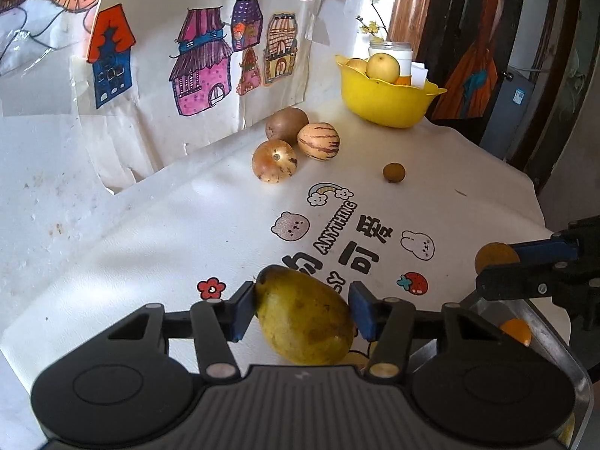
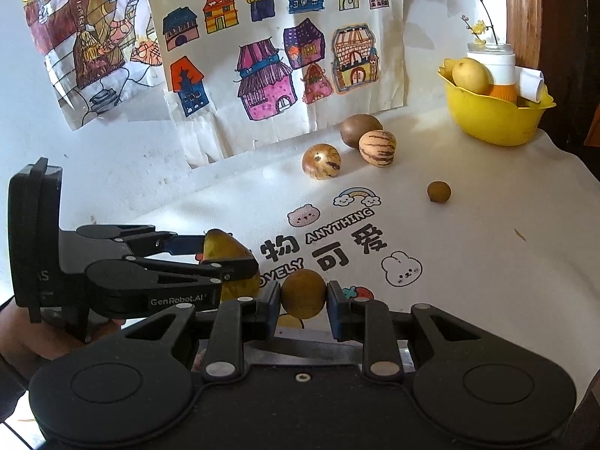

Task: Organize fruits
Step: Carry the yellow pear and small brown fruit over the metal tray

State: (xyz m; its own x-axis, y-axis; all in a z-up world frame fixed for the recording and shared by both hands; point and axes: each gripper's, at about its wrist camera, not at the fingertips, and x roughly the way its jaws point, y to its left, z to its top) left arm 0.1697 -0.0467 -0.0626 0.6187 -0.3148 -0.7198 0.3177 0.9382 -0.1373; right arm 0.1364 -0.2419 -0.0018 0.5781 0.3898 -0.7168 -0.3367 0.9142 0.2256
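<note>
Matt black plastic gripper (image 2: 303,309), glossy yellow plastic bowl (image 1: 386,99), smooth white cloth (image 1: 187,232), creased paper drawings (image 2: 270,56).

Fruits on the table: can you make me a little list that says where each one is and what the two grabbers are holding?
left gripper: shut on mango
right gripper: shut on round brown fruit
bowl: yellow, far right on the table, holds a pale pear and other fruit
by the wall: kiwi, striped melon, spotted round fruit, close together
alone on the cloth: small brown ball
metal tray: under the right gripper, something orange inside
</note>
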